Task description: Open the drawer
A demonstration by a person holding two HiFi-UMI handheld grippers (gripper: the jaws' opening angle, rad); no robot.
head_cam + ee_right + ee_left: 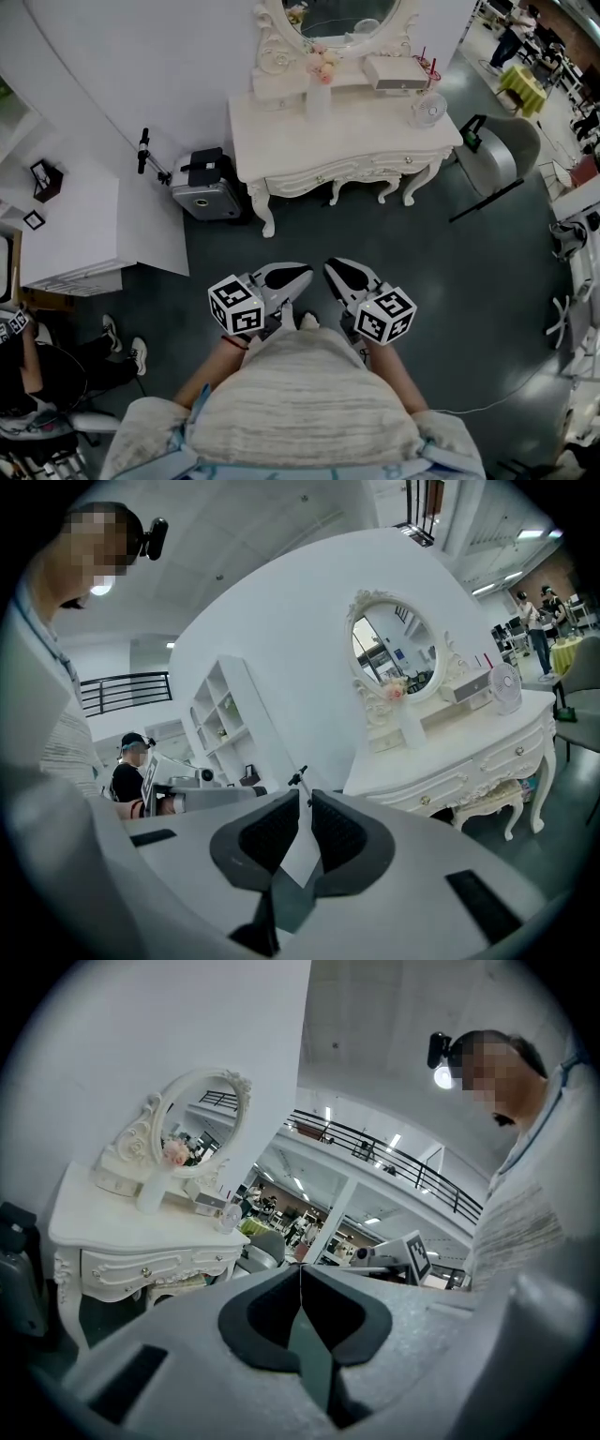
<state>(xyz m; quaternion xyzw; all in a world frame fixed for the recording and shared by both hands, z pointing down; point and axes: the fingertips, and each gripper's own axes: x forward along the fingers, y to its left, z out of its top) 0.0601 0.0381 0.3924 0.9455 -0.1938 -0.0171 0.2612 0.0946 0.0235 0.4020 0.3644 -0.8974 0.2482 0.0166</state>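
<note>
A white dressing table [281, 141] with an oval mirror stands against the curved wall ahead of me. Its drawer [319, 178] is closed, with small knobs on the carved front. The drawer front also shows in the left gripper view [141, 1267] and in the right gripper view [441, 789]. Both grippers are held side by side close to my body, well short of the table. My left gripper [302, 272] is shut with nothing in it, its tips [300, 1271] meeting. My right gripper [330, 266] is shut and empty too [306, 799].
A silver case [208, 187] stands left of the table. A white shelf unit [75, 225] is farther left, and a person [28, 366] sits near it. A grey chair [497, 155] is to the table's right. A small fan [427, 110] and a vase sit on the tabletop.
</note>
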